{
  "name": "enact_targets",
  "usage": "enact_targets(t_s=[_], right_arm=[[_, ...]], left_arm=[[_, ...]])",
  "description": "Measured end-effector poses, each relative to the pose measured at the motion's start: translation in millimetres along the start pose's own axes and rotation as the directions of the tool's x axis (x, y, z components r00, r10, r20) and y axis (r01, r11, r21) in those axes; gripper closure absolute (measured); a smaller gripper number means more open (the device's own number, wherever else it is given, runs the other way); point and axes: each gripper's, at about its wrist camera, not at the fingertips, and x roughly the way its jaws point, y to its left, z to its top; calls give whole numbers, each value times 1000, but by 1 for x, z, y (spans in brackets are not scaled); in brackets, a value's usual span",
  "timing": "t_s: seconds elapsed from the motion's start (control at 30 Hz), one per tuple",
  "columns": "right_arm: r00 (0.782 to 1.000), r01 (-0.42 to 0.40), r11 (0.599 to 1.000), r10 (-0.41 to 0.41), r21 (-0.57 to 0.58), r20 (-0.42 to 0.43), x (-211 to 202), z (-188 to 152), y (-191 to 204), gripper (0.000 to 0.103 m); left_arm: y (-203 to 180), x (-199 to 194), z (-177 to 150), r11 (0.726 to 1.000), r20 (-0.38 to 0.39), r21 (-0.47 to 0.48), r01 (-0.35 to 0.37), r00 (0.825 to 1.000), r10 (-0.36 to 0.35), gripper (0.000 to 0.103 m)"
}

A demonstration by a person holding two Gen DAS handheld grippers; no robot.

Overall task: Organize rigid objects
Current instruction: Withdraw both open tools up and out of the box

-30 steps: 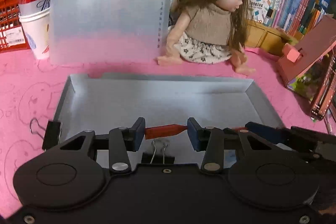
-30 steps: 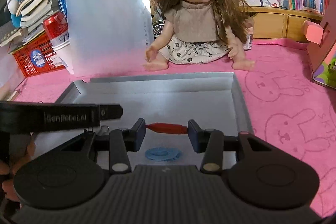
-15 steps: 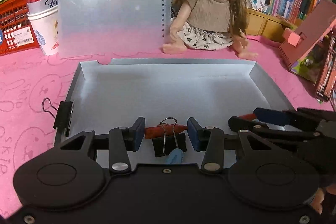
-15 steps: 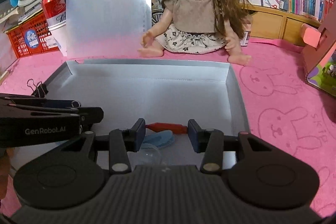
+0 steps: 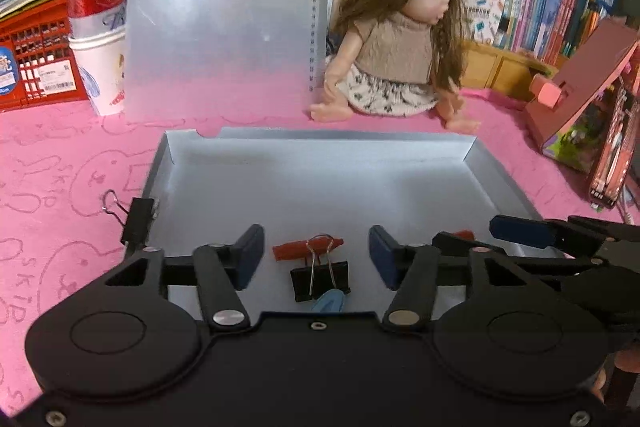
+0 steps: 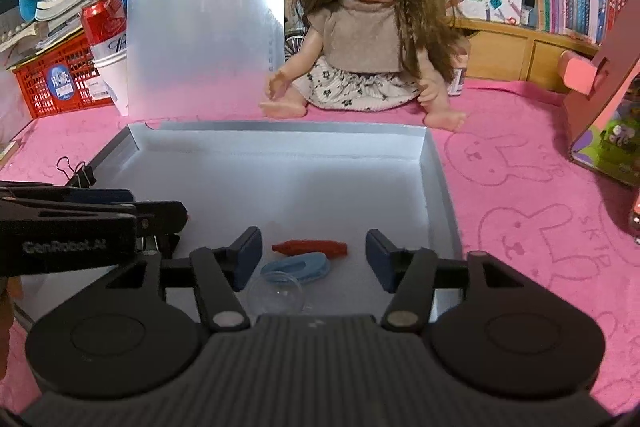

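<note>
1. Tray [image 6: 436, 163], grey and shallow, lies on the pink cloth [image 6: 520, 195] and collects the small items near its front edge.
2. Left gripper [image 5: 316, 257] and right gripper [image 6: 312, 255] both hover spread and empty over that edge.
3. Binder clip [image 5: 320, 281] stands inside; another [image 5: 136, 219] grips the left rim.
4. Red piece [image 6: 310, 247], blue piece [image 6: 298, 267] and clear dome [image 6: 276, 293] lie together; judging placement done, next comes fetching another item.

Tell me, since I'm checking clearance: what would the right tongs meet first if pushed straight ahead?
Probably the red piece lying in the grey tray, between the open right tongs; depth is uncertain.
</note>
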Motion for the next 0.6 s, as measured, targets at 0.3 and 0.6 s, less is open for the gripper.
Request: enact_targets(t_s=[0.3, 0.6], right_arm=[[999, -4, 1000, 5, -25, 50, -29, 1, 0, 20], [996, -16, 998, 21, -61, 84, -58, -7, 6, 17]], left_arm=[[-4, -36, -3, 999, 58, 39, 19, 998, -21, 32], [-12, -72, -16, 995, 108, 88, 42, 993, -51, 27]])
